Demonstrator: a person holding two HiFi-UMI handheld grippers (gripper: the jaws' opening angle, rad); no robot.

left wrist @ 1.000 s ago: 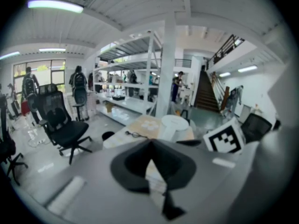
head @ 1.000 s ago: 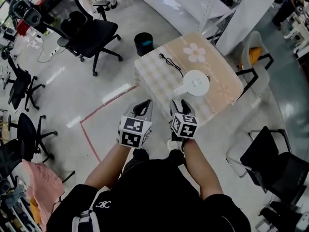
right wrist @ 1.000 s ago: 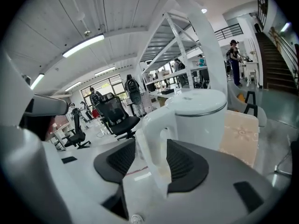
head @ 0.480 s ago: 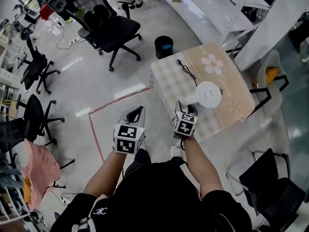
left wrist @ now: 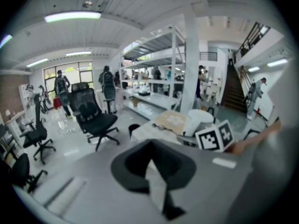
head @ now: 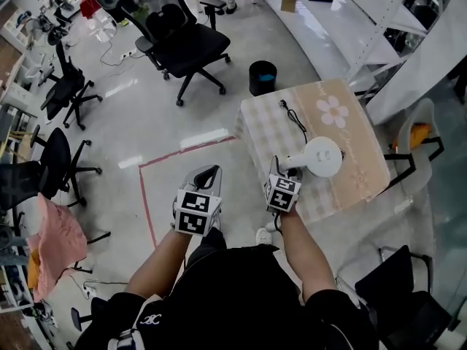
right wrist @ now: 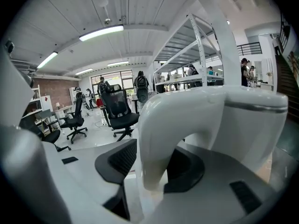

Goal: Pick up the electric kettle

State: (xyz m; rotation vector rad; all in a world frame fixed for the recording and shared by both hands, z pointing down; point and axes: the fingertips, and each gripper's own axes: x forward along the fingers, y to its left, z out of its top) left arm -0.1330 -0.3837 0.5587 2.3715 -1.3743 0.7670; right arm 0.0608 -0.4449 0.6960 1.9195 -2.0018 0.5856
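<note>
One glossy white kettle (head: 323,156), round-lidded

the surface (head: 350,182) is free around the kettle (head: 323,156); a black cord (head: 295,120) lies behind it, a pale chair (head: 429,115) stands by the right edge.

A small table (head: 264,128) with a checked, flower-printed covering bears a white electric kettle (head: 322,156) and, near it, a loose black cord (head: 295,118).

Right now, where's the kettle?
Head view, right of centre: the kettle stands on the cloth-covered table, black cord behind it. Its handle sits between the right gripper's jaws, which have just been closing.
</note>
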